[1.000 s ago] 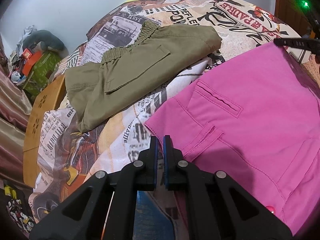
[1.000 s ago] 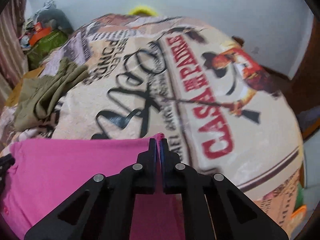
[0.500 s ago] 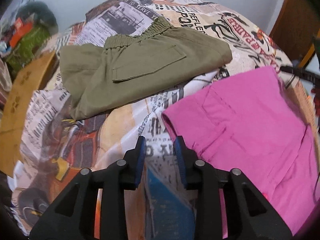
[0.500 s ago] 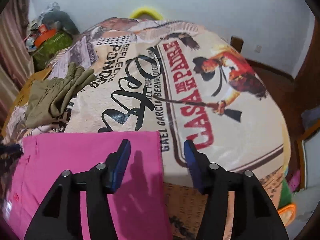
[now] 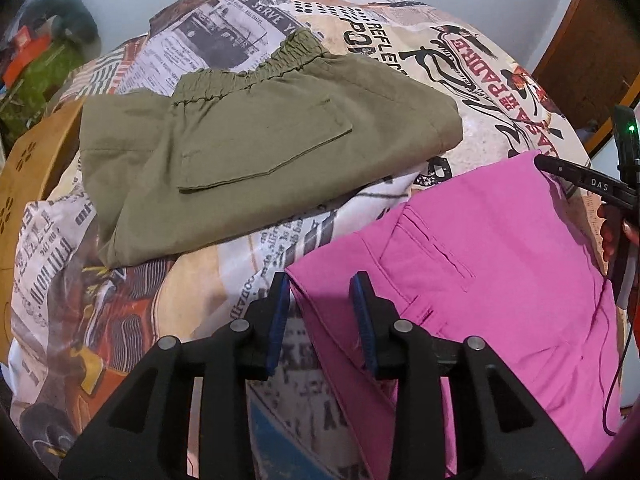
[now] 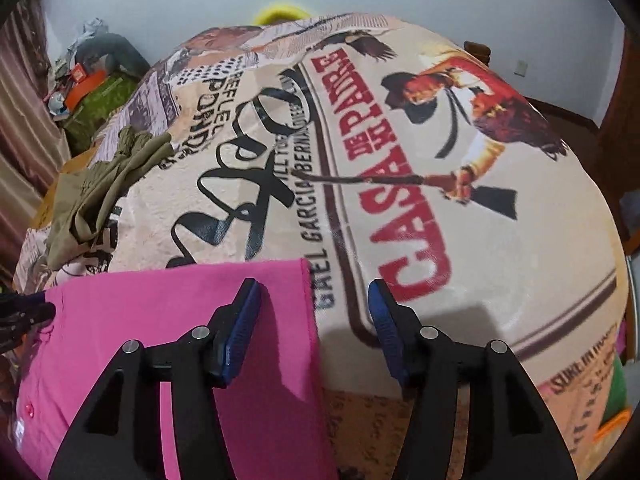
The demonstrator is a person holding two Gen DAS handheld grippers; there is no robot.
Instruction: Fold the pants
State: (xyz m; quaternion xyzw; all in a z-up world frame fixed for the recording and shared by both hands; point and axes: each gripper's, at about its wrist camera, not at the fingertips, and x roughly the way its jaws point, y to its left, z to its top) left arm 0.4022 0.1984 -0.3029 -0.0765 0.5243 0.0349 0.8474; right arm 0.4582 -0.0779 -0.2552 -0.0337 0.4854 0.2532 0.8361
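Note:
Pink pants (image 5: 488,264) lie folded flat on the printed bedspread (image 5: 248,248), back pocket up. My left gripper (image 5: 320,304) is open and empty, its jaws on either side of the pants' near left corner. My right gripper (image 6: 314,316) is open and empty above the far right corner of the pink pants (image 6: 168,320). It also shows at the right edge of the left wrist view (image 5: 576,178). Folded olive green pants (image 5: 248,152) lie behind the pink ones, to the left.
The bed is covered by a printed spread with newspaper and "CASA DE PADRE" graphics (image 6: 400,208). A wooden bed frame (image 5: 24,184) is at the left. Clutter and a green bag (image 6: 92,96) sit against the far wall. A wooden door (image 5: 592,52) stands at the right.
Both grippers have opened and let go of the pink pants, which now lie flat. Both grippers have pulled back and up a little.

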